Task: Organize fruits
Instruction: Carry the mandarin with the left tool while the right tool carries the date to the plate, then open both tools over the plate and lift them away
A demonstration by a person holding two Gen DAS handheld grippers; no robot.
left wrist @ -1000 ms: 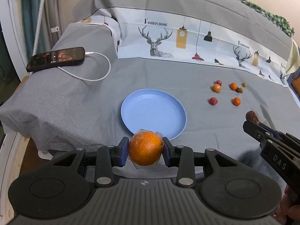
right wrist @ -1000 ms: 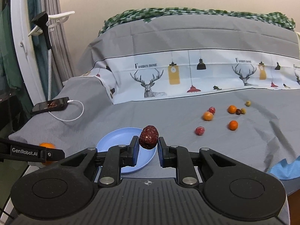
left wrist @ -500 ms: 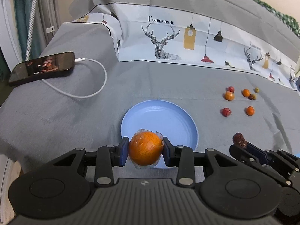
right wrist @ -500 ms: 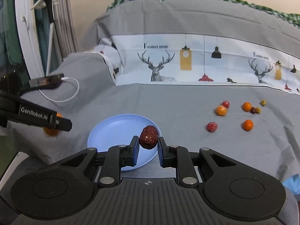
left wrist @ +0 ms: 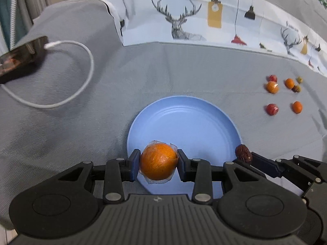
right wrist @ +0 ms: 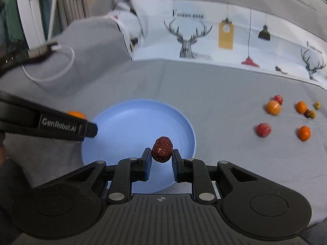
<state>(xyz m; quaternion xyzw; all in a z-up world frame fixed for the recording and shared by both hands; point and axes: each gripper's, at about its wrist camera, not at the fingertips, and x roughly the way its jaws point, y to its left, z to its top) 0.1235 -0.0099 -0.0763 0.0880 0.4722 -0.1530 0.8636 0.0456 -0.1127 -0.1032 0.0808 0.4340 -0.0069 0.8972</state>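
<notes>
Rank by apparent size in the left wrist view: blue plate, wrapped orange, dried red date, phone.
1. blue plate
2. phone, cut off by the frame edge
3. wrapped orange, enlarged by nearness to the camera
4. dried red date

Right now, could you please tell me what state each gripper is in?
Left gripper: closed on the wrapped orange.
Right gripper: closed on the red date.

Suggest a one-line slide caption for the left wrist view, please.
Left gripper holds a wrapped orange over the blue plate; loose fruits wait beyond.
</notes>
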